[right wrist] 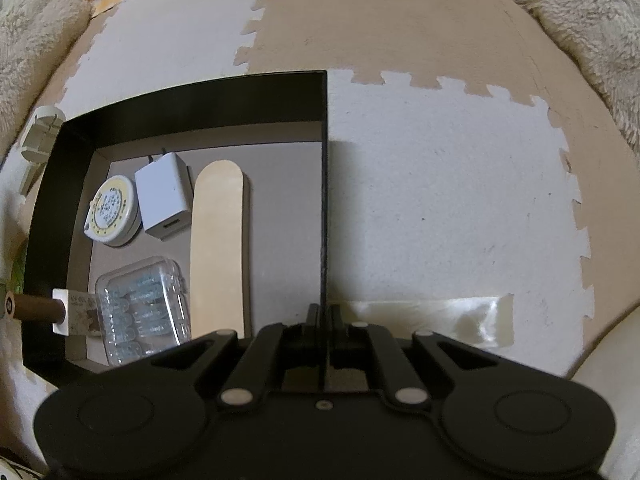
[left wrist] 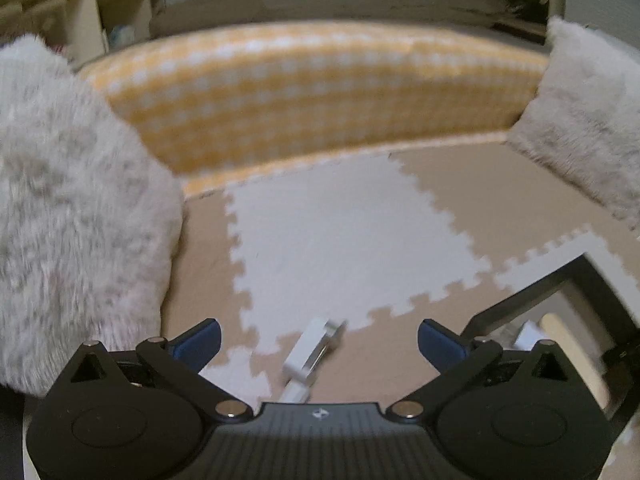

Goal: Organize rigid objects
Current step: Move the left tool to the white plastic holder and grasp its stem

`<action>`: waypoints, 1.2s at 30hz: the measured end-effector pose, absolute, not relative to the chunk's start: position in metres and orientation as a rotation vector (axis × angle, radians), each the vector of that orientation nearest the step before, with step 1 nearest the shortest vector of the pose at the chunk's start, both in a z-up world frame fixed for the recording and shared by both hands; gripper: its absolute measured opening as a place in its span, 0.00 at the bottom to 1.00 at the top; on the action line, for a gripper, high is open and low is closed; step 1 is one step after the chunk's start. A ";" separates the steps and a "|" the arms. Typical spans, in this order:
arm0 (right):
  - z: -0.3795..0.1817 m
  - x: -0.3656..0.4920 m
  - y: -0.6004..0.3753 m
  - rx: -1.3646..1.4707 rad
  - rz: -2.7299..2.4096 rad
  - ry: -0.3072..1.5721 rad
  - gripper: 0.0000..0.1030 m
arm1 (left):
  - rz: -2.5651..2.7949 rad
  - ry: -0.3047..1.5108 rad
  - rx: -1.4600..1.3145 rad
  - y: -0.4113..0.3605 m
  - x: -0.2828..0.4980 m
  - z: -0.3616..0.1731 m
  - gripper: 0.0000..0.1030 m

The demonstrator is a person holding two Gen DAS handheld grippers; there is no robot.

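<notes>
bare foam mat lies open between fluffy cushions and checked mattress.

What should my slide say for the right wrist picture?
Right gripper pinches the black box wall; inside lie a white charger and wooden stick.

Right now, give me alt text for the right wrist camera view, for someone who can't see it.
The right gripper, shut, pinches the right wall of a black box on a foam puzzle mat. Inside lie a flat wooden stick, a white charger, a round tape measure and a clear plastic case.
</notes>
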State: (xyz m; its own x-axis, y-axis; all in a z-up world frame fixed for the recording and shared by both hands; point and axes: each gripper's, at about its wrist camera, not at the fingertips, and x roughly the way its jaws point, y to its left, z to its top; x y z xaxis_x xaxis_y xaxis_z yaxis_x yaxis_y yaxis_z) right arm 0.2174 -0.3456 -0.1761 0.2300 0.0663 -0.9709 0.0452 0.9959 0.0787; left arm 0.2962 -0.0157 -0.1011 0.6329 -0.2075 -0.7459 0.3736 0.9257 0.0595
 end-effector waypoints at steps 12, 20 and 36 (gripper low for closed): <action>-0.176 0.218 -0.347 0.109 0.017 1.337 0.06 | -0.361 0.922 0.306 -0.008 0.305 -0.155 0.44; -0.176 0.218 -0.344 0.104 0.019 1.337 0.07 | -0.289 0.911 0.107 0.016 0.317 -0.164 0.32; -0.176 0.217 -0.340 0.083 0.025 1.338 0.07 | -0.228 0.936 0.133 0.018 0.332 -0.180 0.26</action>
State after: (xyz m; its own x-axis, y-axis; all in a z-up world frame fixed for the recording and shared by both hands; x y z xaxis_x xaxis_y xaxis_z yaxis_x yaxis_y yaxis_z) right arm 0.2175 -0.3401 -0.1755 0.2311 0.0656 -0.9707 0.0294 0.9968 0.0744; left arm 0.3318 0.0182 -0.1799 0.5714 -0.1359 -0.8093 0.2508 0.9679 0.0146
